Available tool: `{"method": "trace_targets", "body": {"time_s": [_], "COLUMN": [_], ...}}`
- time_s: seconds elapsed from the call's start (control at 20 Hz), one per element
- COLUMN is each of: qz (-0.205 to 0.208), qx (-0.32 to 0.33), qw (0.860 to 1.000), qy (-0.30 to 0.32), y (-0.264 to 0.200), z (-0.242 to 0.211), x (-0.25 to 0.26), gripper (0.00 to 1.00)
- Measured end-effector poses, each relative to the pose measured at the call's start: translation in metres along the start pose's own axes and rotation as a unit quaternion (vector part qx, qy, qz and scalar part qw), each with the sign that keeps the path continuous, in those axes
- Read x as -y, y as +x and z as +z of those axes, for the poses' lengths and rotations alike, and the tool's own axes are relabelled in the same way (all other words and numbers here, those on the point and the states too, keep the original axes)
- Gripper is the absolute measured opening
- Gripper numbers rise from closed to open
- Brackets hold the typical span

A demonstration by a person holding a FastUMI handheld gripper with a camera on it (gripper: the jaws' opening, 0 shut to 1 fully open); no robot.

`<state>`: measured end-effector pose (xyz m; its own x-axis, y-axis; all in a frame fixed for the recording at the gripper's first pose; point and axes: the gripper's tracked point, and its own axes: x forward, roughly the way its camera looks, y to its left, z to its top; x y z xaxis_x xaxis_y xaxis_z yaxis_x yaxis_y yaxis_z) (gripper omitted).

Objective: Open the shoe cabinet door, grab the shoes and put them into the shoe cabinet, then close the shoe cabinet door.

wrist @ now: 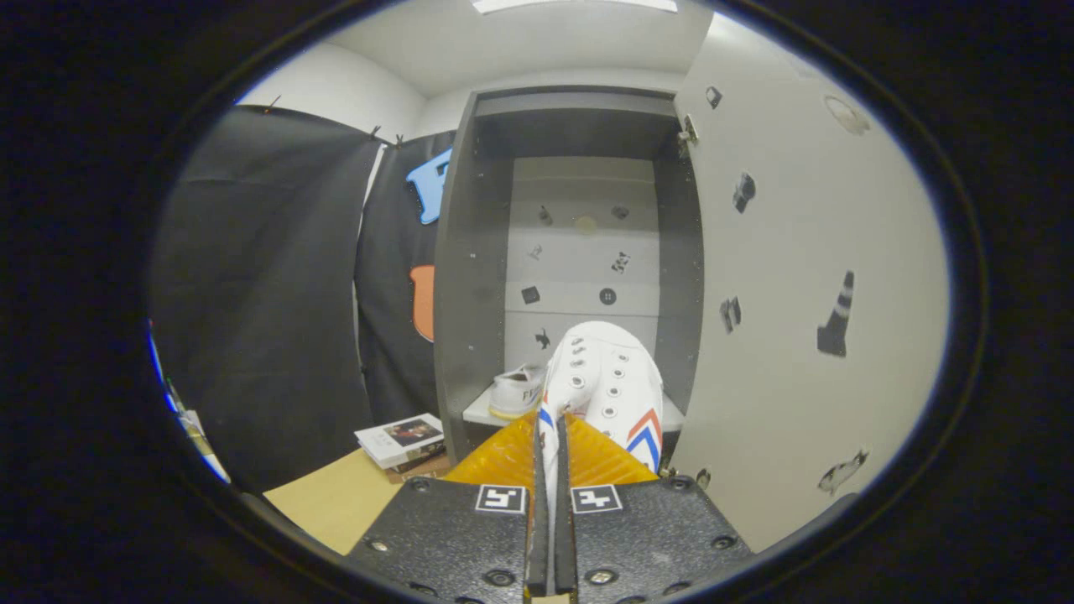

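Off to the left of your fingers, a small stack of books [401, 440] lies on the tan table [331, 503] beside the shoe cabinet [466, 277]. Ahead and slightly left, a white shoe [513, 391] already sits on the cabinet's shelf [478, 413]. Your gripper [550, 449] pinches the thin side wall of a second white shoe with red and blue chevrons [608, 382], both yellow pads pressed against it, holding it just before the opening. To the right, the cabinet door [805, 294] stands wide open.
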<state>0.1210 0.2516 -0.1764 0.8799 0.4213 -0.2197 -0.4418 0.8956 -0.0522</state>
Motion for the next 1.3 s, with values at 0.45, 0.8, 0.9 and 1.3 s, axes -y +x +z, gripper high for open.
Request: {"method": "trace_targets", "body": {"time_s": [0.45,0.8,0.9,1.3], "qz": [0.005,-0.009,-0.016,-0.029], "qx": [-0.040,-0.095,-0.118,-0.191], "qw": [0.999,0.993,0.989,0.979], "qy": [-0.012,-0.069,-0.092,-0.062], "y": [0.121,0.235,0.259,0.312], "z": [0.049,0.005,-0.011,-0.083], "x": [0.015,0.045,0.051,0.070], "gripper": [0.06,0.07,0.06,0.08]}}
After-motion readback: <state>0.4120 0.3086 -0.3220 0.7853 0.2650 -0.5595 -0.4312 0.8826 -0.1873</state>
